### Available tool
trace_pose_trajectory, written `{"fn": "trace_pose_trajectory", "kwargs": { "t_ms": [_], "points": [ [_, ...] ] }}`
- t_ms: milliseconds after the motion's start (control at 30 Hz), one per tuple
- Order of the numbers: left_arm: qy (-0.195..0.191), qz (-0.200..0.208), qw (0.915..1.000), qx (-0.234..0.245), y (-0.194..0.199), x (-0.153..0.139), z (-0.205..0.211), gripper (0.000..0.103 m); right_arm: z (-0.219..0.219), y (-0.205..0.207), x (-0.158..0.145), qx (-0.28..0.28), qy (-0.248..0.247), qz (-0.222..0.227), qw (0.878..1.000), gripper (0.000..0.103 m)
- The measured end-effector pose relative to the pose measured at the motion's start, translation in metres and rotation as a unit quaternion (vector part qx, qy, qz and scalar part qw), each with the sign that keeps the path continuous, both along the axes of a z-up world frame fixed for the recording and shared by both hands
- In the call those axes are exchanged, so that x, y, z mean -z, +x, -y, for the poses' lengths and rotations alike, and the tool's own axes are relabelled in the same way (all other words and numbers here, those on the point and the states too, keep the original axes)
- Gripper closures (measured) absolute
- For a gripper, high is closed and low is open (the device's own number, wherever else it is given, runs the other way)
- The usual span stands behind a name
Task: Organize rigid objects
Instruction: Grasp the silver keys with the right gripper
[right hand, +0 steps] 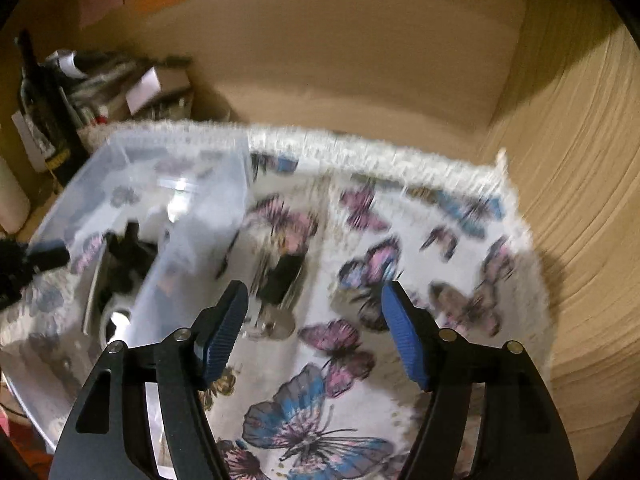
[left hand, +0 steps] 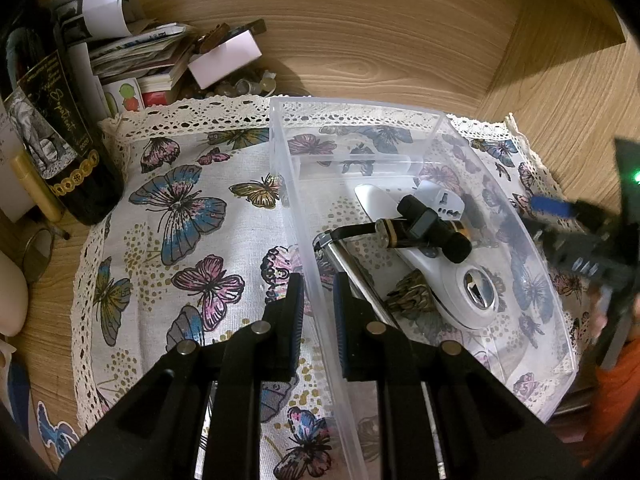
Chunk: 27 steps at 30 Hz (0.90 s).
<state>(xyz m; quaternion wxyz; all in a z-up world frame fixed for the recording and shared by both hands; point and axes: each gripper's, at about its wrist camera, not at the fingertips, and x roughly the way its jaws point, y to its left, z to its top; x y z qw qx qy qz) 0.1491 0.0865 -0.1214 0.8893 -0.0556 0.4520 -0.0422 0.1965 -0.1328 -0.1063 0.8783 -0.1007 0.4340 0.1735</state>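
Clamped on the near left wall of a clear plastic bin (left hand: 296, 200): the left gripper (left hand: 318, 300), 1 finger outside, 1 inside. Ahead and to the right of its fingertips, inside the bin: a white handheld gadget (left hand: 460, 280) with a shiny oval inset, a black cylindrical device (left hand: 434, 226) lying across it, a metal rod (left hand: 360, 276) and a small brownish lump (left hand: 412, 298). Beneath everything, a butterfly-print cloth (left hand: 192, 216) edged in lace. Far left of the tool: a dark wine bottle (left hand: 60, 136) and a heap of papers (left hand: 132, 52). Spread wide and holding nothing: the right gripper (right hand: 314, 328), above the blurred cloth, with a small dark object (right hand: 282, 276) just ahead of its fingertips, outside the bin; identity cannot be told.
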Motion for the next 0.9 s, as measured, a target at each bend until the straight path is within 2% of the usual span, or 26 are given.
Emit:
{"fn": "trace_pose_trajectory", "kwargs": {
  "t_ms": [100,200,300,367,533,700,900],
  "points": [
    [0.002,-0.001,1.0,0.001,0.0,0.0,0.0,0.089,-0.009,0.001,0.023,-0.015,0.0,-0.036,0.999,0.037],
    [0.003,-0.001,1.0,0.001,0.0,0.001,0.001,0.089,-0.018,0.003,0.034,-0.021,-0.016,-0.037,0.999,0.037],
    [0.001,-0.001,1.0,-0.001,0.0,0.001,0.001,0.089,-0.016,0.011,0.042,-0.018,0.003,-0.052,0.998,0.038],
    [0.001,-0.001,1.0,-0.001,0.0,0.001,0.0,0.089,-0.015,0.014,0.041,-0.011,0.0,-0.045,0.999,0.054],
    [0.001,0.0,1.0,0.0,0.0,0.001,0.0,0.089,-0.001,0.02,0.04,0.004,0.003,-0.046,0.999,0.082],
    [0.0,0.0,1.0,-0.001,0.0,0.001,-0.001,0.089,0.014,0.019,0.039,0.017,-0.002,-0.047,0.999,0.091],
    [0.0,0.0,1.0,0.0,0.0,0.001,-0.001,0.089,0.029,0.006,0.031,0.005,-0.007,-0.074,0.997,0.091]
  ]
}}
